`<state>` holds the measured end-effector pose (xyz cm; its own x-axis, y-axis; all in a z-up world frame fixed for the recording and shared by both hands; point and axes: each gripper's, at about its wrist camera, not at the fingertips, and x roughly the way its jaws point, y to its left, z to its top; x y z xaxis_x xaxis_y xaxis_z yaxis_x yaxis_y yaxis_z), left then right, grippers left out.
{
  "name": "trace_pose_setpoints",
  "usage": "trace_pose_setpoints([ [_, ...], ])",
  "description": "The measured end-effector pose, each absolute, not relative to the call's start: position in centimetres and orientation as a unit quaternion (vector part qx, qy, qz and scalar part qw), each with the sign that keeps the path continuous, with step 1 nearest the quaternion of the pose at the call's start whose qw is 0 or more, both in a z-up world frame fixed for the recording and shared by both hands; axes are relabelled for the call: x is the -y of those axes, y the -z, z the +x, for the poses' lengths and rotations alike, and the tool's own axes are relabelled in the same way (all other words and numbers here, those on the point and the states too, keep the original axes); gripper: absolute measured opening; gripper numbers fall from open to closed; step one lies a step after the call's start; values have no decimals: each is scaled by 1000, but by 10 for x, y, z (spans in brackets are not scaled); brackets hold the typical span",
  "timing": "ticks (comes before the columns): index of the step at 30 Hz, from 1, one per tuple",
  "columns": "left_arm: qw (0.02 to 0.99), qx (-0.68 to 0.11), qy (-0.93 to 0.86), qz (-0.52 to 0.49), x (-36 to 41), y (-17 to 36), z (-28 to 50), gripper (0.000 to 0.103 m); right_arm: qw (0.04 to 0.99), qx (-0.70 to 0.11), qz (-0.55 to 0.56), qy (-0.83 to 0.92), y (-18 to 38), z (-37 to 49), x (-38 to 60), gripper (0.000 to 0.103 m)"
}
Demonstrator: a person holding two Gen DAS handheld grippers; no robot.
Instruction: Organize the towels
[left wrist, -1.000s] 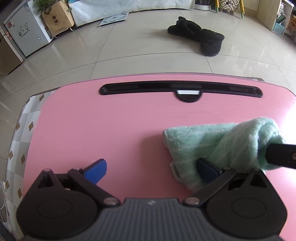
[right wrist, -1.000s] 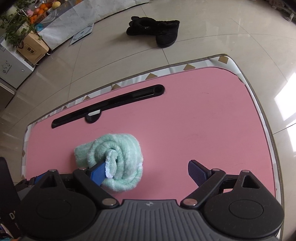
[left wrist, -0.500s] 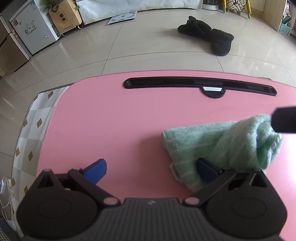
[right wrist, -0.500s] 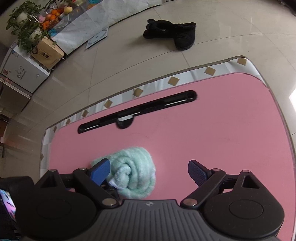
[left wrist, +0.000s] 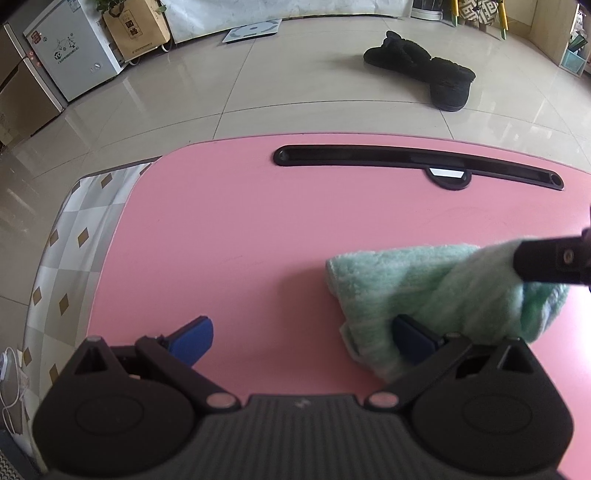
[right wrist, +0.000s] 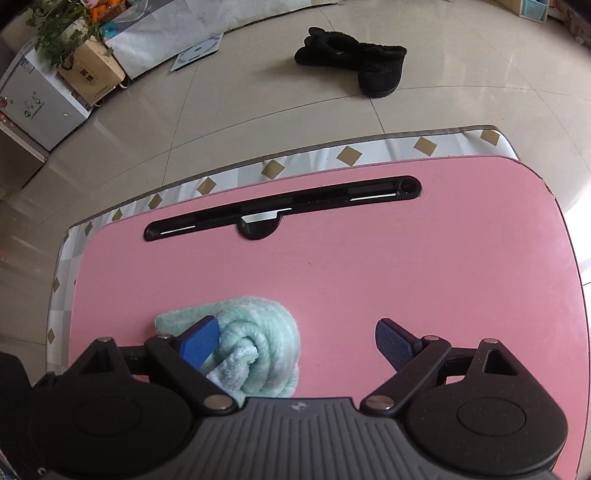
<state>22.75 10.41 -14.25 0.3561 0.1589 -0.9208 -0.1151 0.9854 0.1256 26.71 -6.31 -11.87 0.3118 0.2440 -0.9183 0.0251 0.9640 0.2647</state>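
Observation:
A mint-green towel, rolled up with its spiral end facing the right wrist camera, lies on the pink table. My left gripper is open; its right fingertip rests against the roll's near left end, and its left fingertip hangs over bare table. My right gripper is open too. Its left pad sits against the side of the spiral, while its right finger stands apart from the towel. A black part of the right gripper crosses the roll's far end in the left wrist view.
A long black slot runs along the table's far side. A checked cloth shows past the left and far edges. On the tiled floor lie black slippers; a white cabinet and a cardboard box stand farther back.
Both grippers have slid leftward across the table and the towel roll has moved with them, now sitting further left relative to the black slot. Jaw widths look the same.

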Motion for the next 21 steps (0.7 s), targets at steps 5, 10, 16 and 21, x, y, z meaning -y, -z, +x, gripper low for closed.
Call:
trace_pose_setpoints([
  [5, 824, -561, -82, 19, -104, 143, 228, 103, 806, -581, 88, -67, 122, 263, 67, 91],
  [10, 825, -559, -82, 19, -103, 144, 228, 103, 812, -576, 55, -69, 124, 259, 66, 95],
  [16, 827, -555, -81, 34, -97, 143, 227, 103, 814, -575, 46, -71, 128, 257, 70, 98],
  [21, 827, -556, -80, 30, -96, 143, 229, 103, 816, -573, 38, -73, 132, 255, 73, 100],
])
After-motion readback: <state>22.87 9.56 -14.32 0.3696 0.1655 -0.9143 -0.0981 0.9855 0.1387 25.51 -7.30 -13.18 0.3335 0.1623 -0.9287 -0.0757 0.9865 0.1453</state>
